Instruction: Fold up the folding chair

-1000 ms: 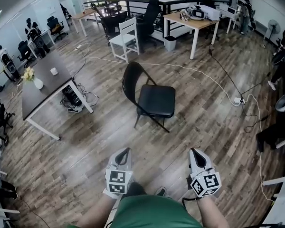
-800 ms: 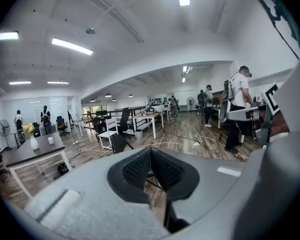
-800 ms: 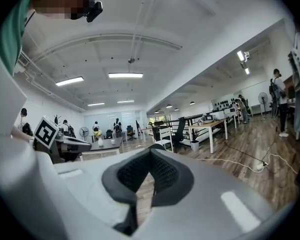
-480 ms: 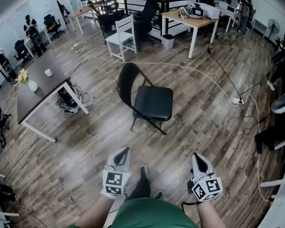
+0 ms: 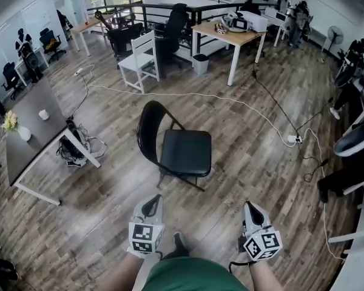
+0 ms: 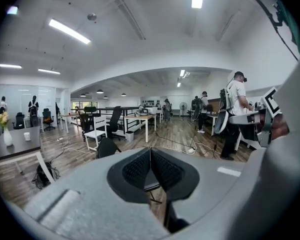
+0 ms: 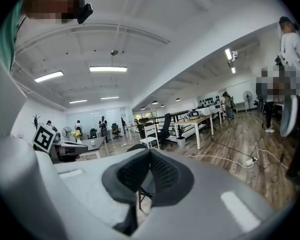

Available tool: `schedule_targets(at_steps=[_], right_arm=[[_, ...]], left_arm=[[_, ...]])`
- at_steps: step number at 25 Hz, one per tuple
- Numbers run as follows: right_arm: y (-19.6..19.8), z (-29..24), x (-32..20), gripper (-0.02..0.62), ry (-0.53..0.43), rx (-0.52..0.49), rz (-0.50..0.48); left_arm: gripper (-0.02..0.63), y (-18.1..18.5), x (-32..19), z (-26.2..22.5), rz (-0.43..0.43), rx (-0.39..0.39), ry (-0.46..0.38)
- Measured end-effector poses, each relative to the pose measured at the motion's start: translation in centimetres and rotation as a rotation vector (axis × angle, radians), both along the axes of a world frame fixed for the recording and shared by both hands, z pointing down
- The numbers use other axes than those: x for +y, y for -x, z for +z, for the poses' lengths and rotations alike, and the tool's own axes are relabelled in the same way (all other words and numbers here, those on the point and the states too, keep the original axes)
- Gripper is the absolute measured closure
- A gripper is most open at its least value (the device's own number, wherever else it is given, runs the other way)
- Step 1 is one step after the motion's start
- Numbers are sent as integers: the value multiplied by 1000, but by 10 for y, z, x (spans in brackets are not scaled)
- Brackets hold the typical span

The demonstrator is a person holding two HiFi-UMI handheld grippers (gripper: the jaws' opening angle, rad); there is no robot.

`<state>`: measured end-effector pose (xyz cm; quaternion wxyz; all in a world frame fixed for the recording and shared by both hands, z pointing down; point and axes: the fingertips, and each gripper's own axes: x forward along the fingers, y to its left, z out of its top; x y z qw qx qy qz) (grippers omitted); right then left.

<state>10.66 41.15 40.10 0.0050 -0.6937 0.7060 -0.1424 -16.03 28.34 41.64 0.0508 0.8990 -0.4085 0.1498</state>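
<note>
A black folding chair (image 5: 177, 147) stands unfolded on the wood floor in the head view, its backrest to the left and its seat to the right. The left gripper (image 5: 151, 205) is shut and empty, a short way in front of the chair's near legs. The right gripper (image 5: 251, 210) is also shut and empty, further right of the seat. In the left gripper view the chair's backrest (image 6: 106, 147) peeks over the shut pads (image 6: 136, 169). From the right gripper view the chair (image 7: 138, 147) is mostly hidden behind the closed gripper (image 7: 150, 154).
A dark table (image 5: 33, 111) with a vase and cup stands at the left, cables under it. A white cable (image 5: 242, 105) runs across the floor behind the chair to a power strip (image 5: 293, 139). A white chair (image 5: 139, 58), desks and people lie further back.
Both grippers and the person have advanced toward the folding chair, which now sits closer and lower in the head view. The jaws stayed shut.
</note>
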Motion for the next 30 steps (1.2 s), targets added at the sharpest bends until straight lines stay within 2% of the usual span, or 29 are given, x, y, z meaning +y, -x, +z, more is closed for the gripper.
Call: schedule_targets(at_steps=[5, 13, 18, 24, 30], right_arm=[[1, 5, -52, 592, 23, -7, 24], [23, 4, -122, 592, 34, 3, 25], [31, 10, -140, 592, 56, 8, 22], [22, 29, -164, 592, 94, -8, 30], [8, 55, -213, 592, 119, -41, -7]], left_arm=[[592, -2, -54, 3, 18, 22, 14], [592, 21, -125, 14, 6, 52, 58], [592, 28, -148, 24, -5, 52, 73], [592, 22, -169, 34, -9, 49, 102], [592, 12, -204, 41, -47, 33, 102]])
